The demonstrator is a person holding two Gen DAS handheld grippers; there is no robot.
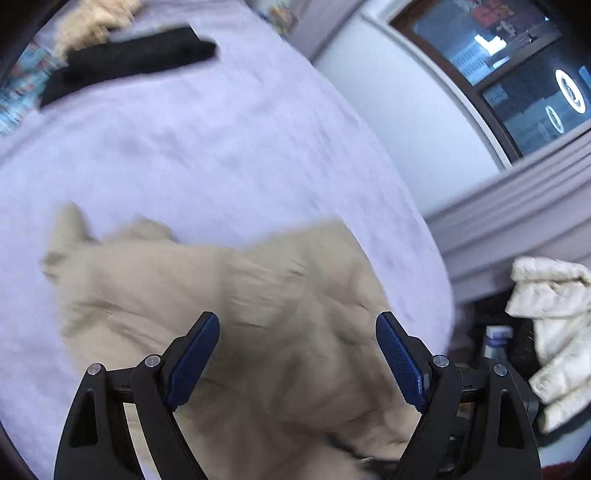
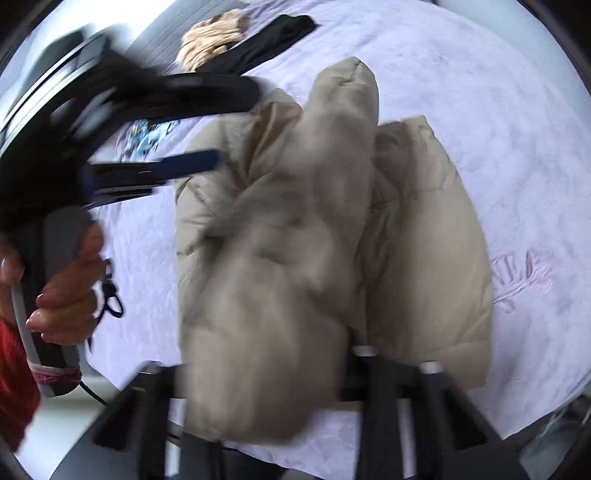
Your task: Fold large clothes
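Observation:
A beige puffer jacket point(image 1: 229, 306) lies on the lavender bed cover point(image 1: 207, 147). My left gripper point(image 1: 297, 328) hovers just above it, jaws wide open and empty. In the right wrist view the jacket point(image 2: 314, 240) is bunched up and a fold of it covers my right gripper's fingers, so their state is hidden. The left gripper point(image 2: 221, 129) shows blurred at the upper left of that view, held in a hand, beside the jacket's left edge.
A folded black garment point(image 1: 129, 62) and a tan fluffy item point(image 1: 96, 22) lie at the far end of the bed. A white quilted garment point(image 1: 554, 332) hangs off the bed's right side. A window point(image 1: 498, 62) is beyond. A black cord point(image 2: 110, 295) lies on the cover.

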